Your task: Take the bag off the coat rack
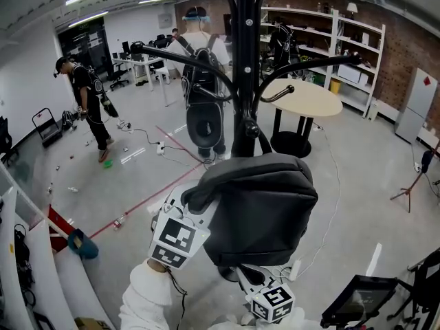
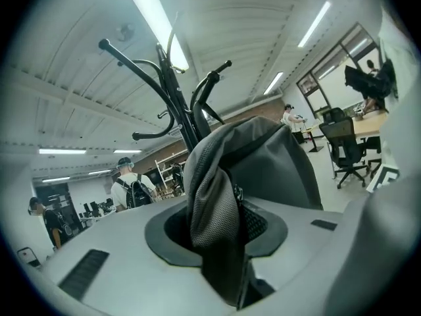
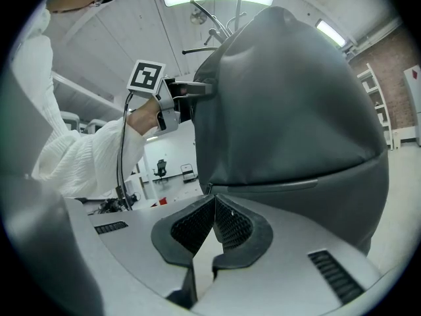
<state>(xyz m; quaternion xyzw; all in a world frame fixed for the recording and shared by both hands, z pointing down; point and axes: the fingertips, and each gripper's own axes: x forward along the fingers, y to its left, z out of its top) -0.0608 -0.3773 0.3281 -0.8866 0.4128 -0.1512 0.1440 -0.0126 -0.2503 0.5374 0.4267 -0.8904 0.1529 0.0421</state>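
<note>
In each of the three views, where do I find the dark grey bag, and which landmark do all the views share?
Head view: the bag hangs at lower centre, in front of the pole.
Left gripper view: the bag is at centre, and its mesh strap runs down to the bottom centre.
Right gripper view: the bag fills the centre and right.
Shared landmark: the black coat rack, rising above the bag in every view.

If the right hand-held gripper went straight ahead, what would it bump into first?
The bag. It hangs right in front of the right hand-held gripper, whose closed tips sit at its lower seam. I can't tell whether they touch it.
</note>
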